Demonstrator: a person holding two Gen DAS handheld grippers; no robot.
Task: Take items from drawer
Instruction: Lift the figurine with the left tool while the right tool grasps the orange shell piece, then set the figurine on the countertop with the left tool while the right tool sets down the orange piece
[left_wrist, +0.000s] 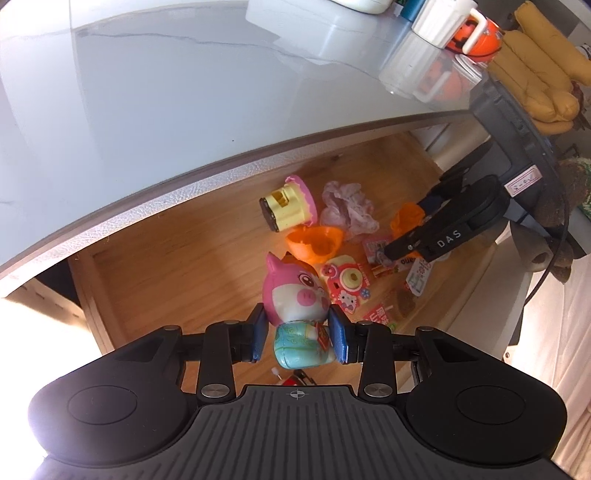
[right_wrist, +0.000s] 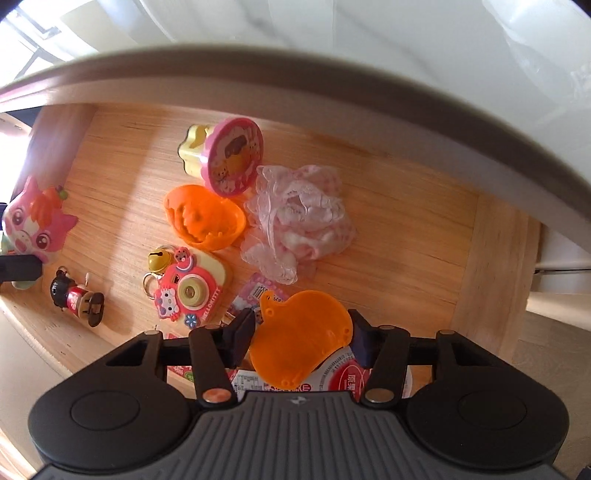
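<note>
Left gripper (left_wrist: 300, 334) clamped on pig figure (left_wrist: 295, 295); right gripper (right_wrist: 301, 341) straddled orange shell half (right_wrist: 301, 341), contact unclear; best squeezed evenly, then raised clear of drawer (right_wrist: 491, 266).

"DAS" on the right claw (left_wrist: 397, 254); "HELLO KITTY" on the toy camera (right_wrist: 188, 291).

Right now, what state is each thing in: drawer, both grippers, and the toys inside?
Drawer: pulled open.
Left gripper: shut on the pig figure, which stands upright.
Right gripper: jaws either side of the orange shell half, contact unclear.
Other orange shell half: lying hollow side up.
Stamp toy: tipped on its side.
Camera toy: lying flat.
</note>
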